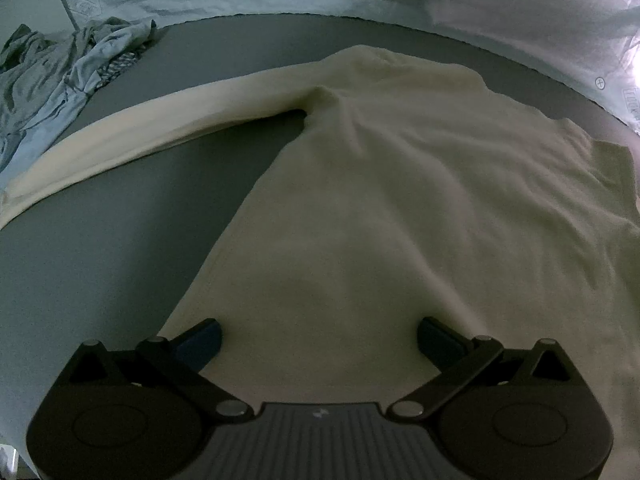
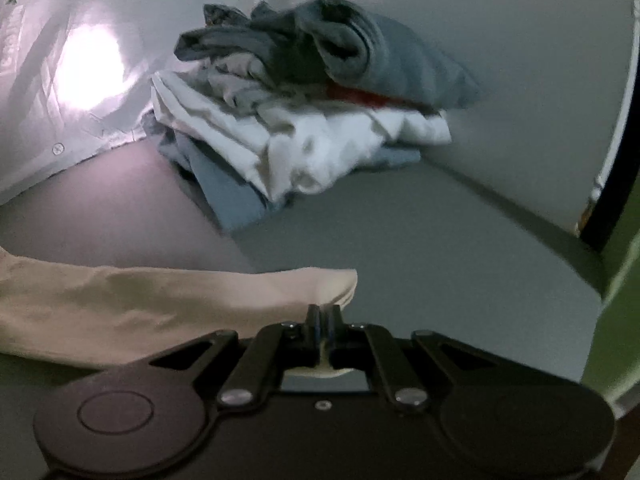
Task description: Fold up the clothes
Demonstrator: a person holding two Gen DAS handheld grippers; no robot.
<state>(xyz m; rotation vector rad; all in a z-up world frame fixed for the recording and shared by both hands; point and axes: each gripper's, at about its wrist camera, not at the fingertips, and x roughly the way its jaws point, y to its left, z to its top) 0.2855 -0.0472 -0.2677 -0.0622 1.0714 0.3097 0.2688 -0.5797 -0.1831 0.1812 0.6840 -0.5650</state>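
A cream long-sleeved top [image 1: 392,184] lies spread flat on the grey table [image 1: 100,248], one sleeve [image 1: 140,132] stretched out to the left. My left gripper [image 1: 319,338] hovers open over the top's near hem, with cloth under its fingers but nothing pinched. In the right wrist view the other cream sleeve [image 2: 160,300] runs in from the left, its cuff end at the jaws. My right gripper [image 2: 323,312] is shut on that cuff, and a bit of cream cloth shows between the closed pads.
A heap of grey-blue clothes [image 1: 60,72] lies at the table's far left. A stack of folded and bunched garments [image 2: 304,112], white, grey and blue, sits in the far corner against the pale wall [image 2: 500,60]. A green surface [image 2: 616,312] edges the right.
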